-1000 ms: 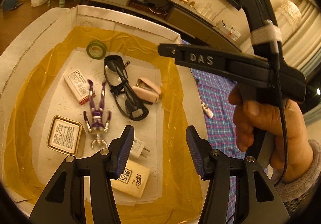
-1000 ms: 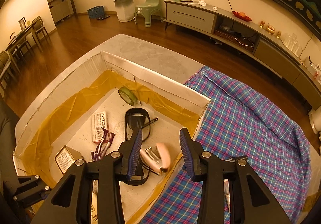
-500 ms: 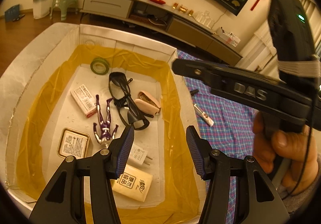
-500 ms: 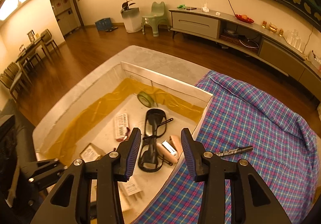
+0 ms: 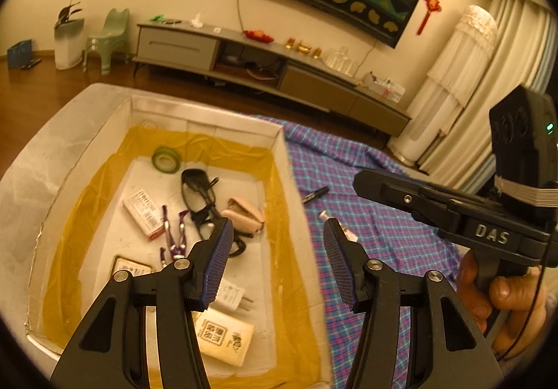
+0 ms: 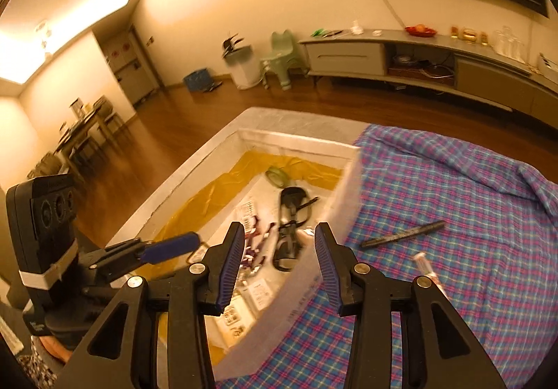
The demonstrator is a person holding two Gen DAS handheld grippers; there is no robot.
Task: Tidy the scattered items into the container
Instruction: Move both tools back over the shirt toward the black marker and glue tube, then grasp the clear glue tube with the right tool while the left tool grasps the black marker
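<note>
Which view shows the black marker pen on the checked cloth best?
The right wrist view: the black marker pen lies whole and unobstructed on the checked cloth. The left wrist view shows it small beside the white box's wall.

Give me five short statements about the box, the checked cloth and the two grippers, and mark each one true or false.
1. A black marker lies on the checked cloth, outside the box. True.
2. The black glasses are on the cloth. False: they lie inside the box.
3. The right gripper is clamped on the pink stapler. False: its fingers stand apart with nothing between them, and the stapler lies in the box.
4. A green roll of tape sits near the far end of the box. True.
5. The left gripper carries a small tube. False: its fingers are apart and empty; the tube lies on the cloth.
</note>
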